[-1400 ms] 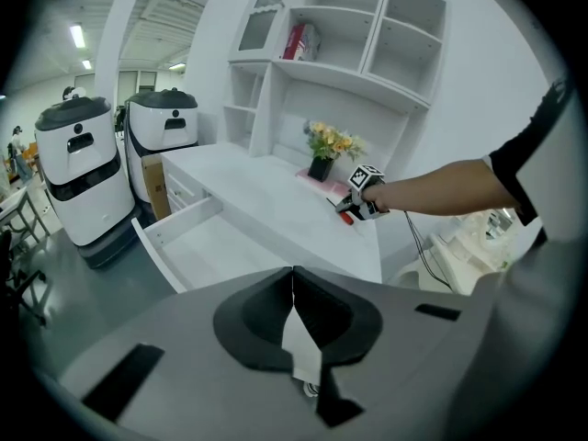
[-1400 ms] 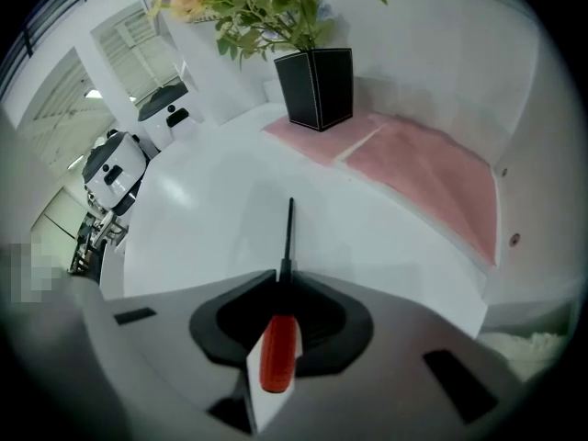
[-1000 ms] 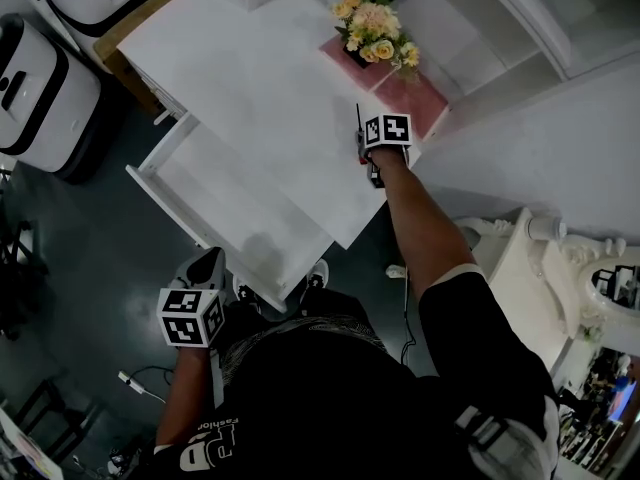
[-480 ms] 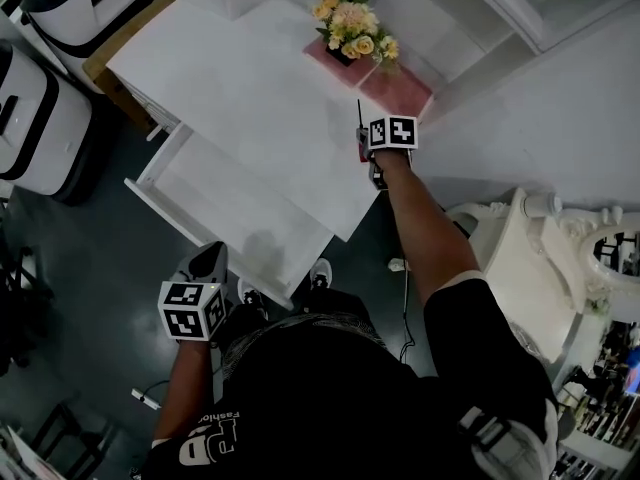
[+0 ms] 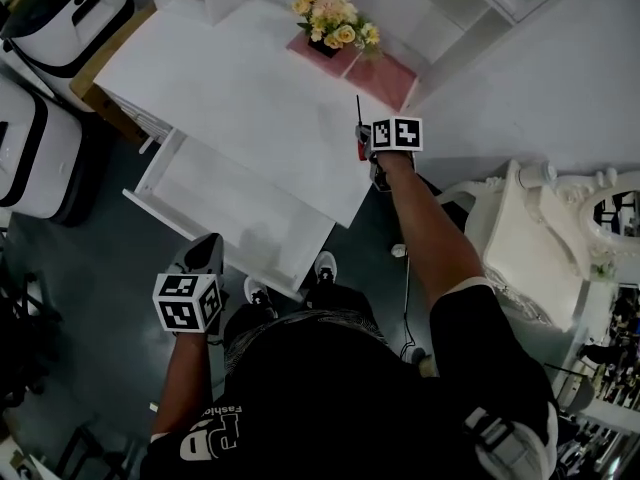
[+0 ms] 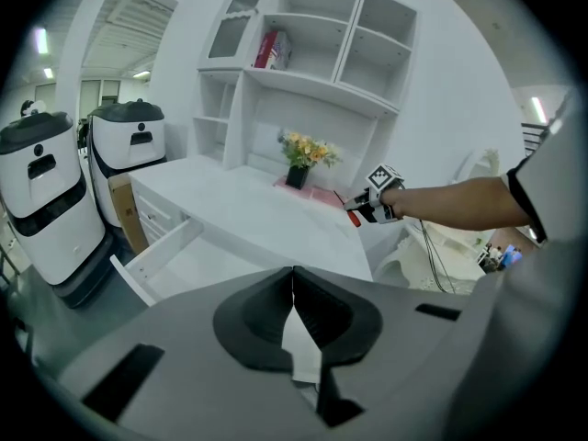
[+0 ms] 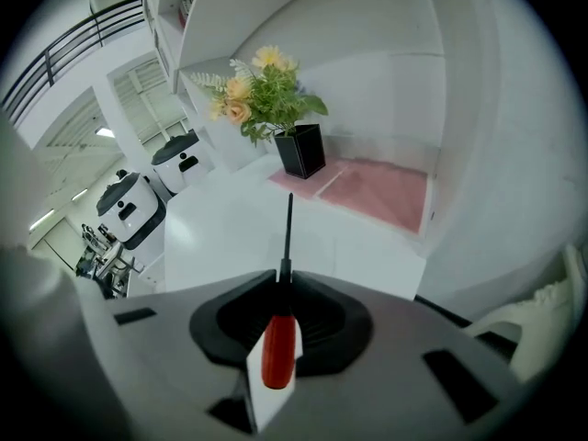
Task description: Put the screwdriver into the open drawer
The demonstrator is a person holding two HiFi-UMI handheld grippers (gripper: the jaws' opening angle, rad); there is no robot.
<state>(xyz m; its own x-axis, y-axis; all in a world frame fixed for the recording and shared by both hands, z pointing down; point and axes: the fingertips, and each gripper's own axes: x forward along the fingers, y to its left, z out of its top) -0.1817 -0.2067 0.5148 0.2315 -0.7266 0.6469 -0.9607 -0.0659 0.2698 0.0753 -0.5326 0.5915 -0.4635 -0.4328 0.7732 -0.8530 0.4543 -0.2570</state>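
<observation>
The right gripper (image 5: 366, 149) has its jaws clamped on the red handle of the screwdriver (image 7: 279, 347). The thin dark shaft sticks straight out ahead of the jaws, pointing towards the black pot of yellow flowers (image 7: 300, 150). The tool is held over the right-hand edge of the white bench (image 5: 240, 88), just beside the pink mat (image 5: 385, 73) at the back corner. It is not in the drawer.

The open drawer (image 5: 215, 203) juts out from the left side of the bench front. Its pale floor is bare. It is well apart from the screwdriver, with a broad stretch of bench top between them.

The left gripper (image 5: 208, 251) hangs low in front of the drawer's near corner, over the dark floor. Its jaws are pressed together and nothing sits between them. It points up towards the drawer and the bench.

Behind the bench stands a white set of shelves (image 6: 312, 53), with a red book (image 6: 271, 51) in one of the upper compartments. To the left of the bench are bulky white machines with black tops (image 5: 60, 8). Off to the right is a white carved chair (image 5: 540, 238).
</observation>
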